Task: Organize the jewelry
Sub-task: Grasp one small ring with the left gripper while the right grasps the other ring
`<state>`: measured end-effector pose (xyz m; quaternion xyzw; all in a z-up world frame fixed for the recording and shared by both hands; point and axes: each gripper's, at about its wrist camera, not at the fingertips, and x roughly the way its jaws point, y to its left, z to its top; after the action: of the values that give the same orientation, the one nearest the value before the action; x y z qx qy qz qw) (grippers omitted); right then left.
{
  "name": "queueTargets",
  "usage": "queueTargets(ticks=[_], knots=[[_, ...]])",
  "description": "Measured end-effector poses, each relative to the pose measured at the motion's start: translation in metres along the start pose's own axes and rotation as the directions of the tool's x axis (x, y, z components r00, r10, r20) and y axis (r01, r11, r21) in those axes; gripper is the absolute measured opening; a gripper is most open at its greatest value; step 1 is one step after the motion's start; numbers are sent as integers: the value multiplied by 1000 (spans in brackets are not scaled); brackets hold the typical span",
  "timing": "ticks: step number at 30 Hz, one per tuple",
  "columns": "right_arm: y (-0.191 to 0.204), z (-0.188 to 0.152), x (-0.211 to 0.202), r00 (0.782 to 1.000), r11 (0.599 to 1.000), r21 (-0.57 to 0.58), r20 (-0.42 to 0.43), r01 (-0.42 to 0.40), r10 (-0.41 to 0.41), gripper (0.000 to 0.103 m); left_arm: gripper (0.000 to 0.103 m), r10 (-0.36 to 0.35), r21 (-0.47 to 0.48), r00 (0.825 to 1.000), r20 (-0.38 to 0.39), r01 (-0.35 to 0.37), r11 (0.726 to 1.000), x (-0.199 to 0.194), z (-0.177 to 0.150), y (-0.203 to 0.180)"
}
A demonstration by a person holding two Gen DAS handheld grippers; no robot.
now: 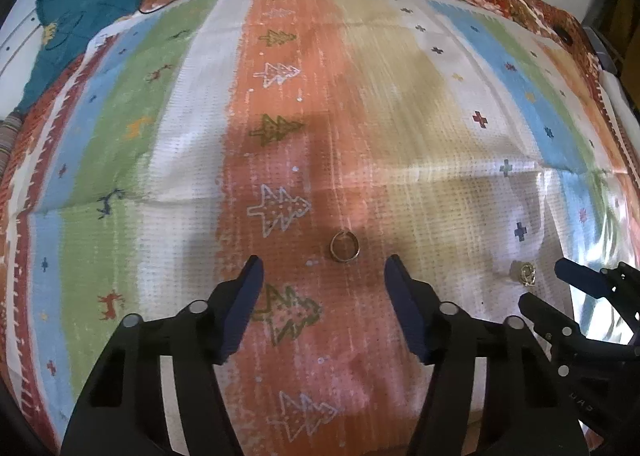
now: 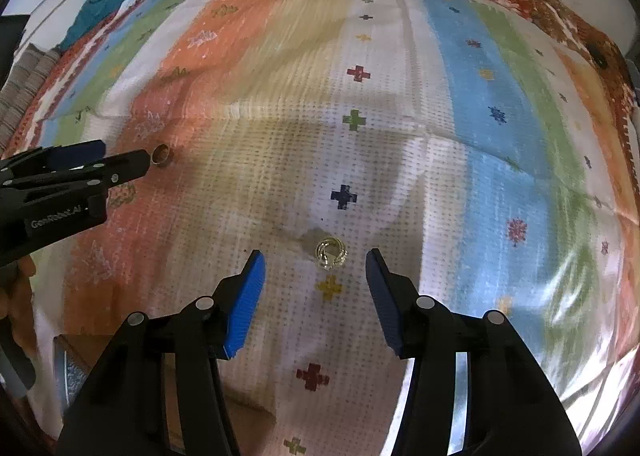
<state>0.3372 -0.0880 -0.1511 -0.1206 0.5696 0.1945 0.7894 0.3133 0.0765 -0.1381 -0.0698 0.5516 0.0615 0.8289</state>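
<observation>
Both pairs of jaws stand apart, gripping nothing. Left gripper (image 1: 324, 266) points down at the striped cloth (image 1: 400, 135) with a plain gold ring (image 1: 344, 246) lying flat on the orange stripe just beyond its tips, not between the pads. Right gripper (image 2: 316, 260) hangs over the white stripe, where an ornate gold ring (image 2: 330, 252) lies just ahead of its blue pads (image 2: 245, 304), untouched. Neither ring is near the cloth's edges; the two are well apart. At the cloth's far left corner lies a teal garment (image 1: 88, 3).
</observation>
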Motion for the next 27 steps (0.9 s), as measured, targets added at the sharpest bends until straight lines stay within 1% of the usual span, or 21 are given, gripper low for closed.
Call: queueTargets(ticks=[2,4,7,9,12,14,16,19,21,23,24,26,27], knots=[[0,2,4,1000,1000,-1,-6,4,-4,50,59,-9,7,1000,-2,9,1000,5,2,-2],[-1,3,9,1000,1000,-2,-15,6,-6,48,57,-15,14,1000,-3,15,1000,9,4,-4],[-3,5,17,999,1000,-3,-34,7,-7,43,49,-26,22,1000,-18,26,999,17,5,-4],[-4,6,21,999,1000,-2,-37,10,-11,41,45,-20,25,999,-28,20,999,23,5,-3],[-2,8,23,999,1000,-5,-35,15,-15,41,44,-33,39,999,-16,34,999,26,5,-3],[0,8,24,999,1000,-9,-36,18,-19,36,43,-36,46,999,-11,37,998,27,5,-3],[1,8,24,999,1000,-14,-40,24,-25,33,38,-30,47,999,-14,31,998,29,5,-2],[0,10,24,999,1000,-8,-46,22,-22,26,33,-23,51,1000,-12,24,998,30,6,0],[0,12,26,999,1000,-7,-50,18,-19,20,32,-17,61,1000,-9,18,998,31,7,-1],[0,12,26,999,1000,-4,-51,15,-15,18,32,-12,84,1000,0,12,996,32,9,-4],[-1,12,26,999,1000,0,-51,14,-13,18,29,-5,99,1000,5,4,995,33,8,-5],[-1,11,26,999,1000,2,-50,12,-12,18,19,5,114,1000,12,-6,993,33,7,-6],[-1,10,26,999,1000,2,-49,12,-12,18,18,4,117,1000,13,-6,993,33,8,-6]])
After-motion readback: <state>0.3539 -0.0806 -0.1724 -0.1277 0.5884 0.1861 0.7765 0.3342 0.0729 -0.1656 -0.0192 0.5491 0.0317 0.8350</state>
